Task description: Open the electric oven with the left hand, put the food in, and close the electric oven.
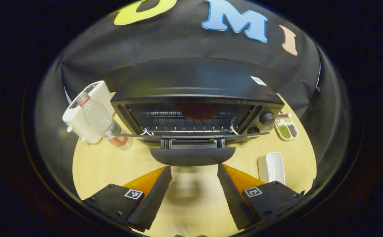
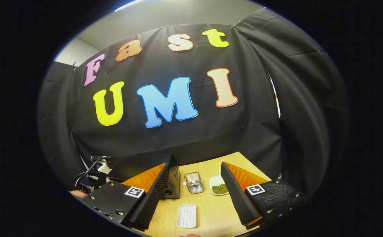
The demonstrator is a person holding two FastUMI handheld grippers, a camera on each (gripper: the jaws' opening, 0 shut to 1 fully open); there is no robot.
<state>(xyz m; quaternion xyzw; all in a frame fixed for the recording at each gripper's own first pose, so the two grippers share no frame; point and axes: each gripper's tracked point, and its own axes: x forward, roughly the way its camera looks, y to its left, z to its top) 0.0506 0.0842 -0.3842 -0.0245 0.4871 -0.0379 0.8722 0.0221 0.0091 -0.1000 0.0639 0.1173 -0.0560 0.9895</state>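
- Reddish-brown food [image 1: 198, 111] sits on the rack inside the oven [image 1: 194, 98]; door [image 1: 193, 135] lies open.
- Left gripper [image 1: 194, 184]: fingers spread, empty, facing the door handle [image 1: 193, 155].
- Right gripper [image 2: 194, 194]: spread, empty.
- Step: closing. Next move likely requires lifting the door shut.

You see a black oven [image 1: 194, 98] on a pale yellow wood-grain worktop [image 1: 106, 164], with dark red food [image 1: 196, 111] inside. Left of the oven stand a white appliance [image 1: 86, 112] and a clear bottle [image 1: 102, 121] with a red label; right, a white tray [image 1: 272, 167].
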